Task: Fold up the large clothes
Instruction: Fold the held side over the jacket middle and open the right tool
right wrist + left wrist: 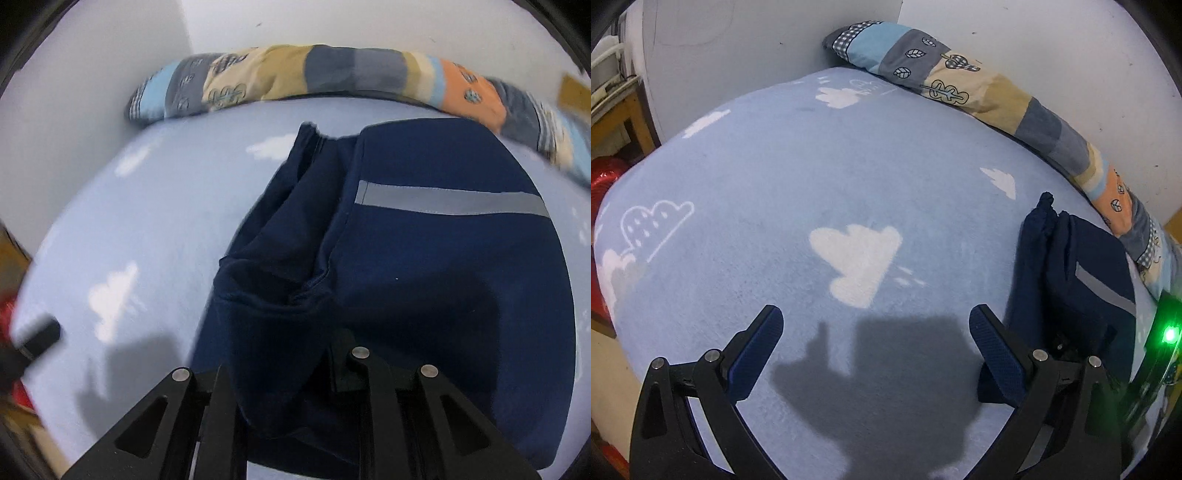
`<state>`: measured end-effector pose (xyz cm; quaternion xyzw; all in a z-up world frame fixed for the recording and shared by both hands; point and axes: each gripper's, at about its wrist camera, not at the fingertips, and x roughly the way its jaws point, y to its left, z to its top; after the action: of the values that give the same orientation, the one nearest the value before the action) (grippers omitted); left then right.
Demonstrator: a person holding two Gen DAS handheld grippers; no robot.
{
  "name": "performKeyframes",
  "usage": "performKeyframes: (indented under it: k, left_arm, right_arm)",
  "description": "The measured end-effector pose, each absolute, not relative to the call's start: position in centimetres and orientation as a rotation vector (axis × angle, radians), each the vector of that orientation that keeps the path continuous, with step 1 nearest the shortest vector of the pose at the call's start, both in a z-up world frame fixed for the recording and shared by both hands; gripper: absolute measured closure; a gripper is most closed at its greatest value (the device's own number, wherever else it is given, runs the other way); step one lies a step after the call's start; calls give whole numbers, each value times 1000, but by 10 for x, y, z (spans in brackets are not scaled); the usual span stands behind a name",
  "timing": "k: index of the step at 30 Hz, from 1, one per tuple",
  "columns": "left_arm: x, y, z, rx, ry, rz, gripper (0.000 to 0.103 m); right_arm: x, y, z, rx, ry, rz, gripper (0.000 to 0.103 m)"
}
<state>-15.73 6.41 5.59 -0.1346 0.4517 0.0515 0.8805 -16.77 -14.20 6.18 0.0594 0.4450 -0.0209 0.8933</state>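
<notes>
Left wrist view: left gripper [875, 334], fingers spread wide and holding nothing, hung above a pale blue cloud-print blanket [775, 206]. Navy garment [1071, 280] lay at near right. Patchwork bolster [979, 88] ran along the white wall [1034, 44] at the far side.

Right wrist view: right gripper [291, 373] closed on the navy garment's near fold; fingertips hidden under cloth. Grey stripe [450, 201] crossed the garment. Picture edges blurred.

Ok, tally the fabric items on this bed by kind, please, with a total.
Navy garment with grey stripe: 1
Light blue cloud-print blanket: 1
Patchwork bolster along the wall: 1
Total: 3
</notes>
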Motion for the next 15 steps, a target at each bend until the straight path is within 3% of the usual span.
performKeyframes:
  k: [5,10,15]
  left_arm:
    - [-159,57,64,-262,920,84,1]
    - [-159,59,62,-272,930,89,1]
    - [-157,63,58,-289,944,101,1]
  right_arm:
    - [-182,-126,88,38,820,3,86]
    - [-176,-99,57,-73,889,69,85]
    - [-183,-93,48,-114,908,78,75]
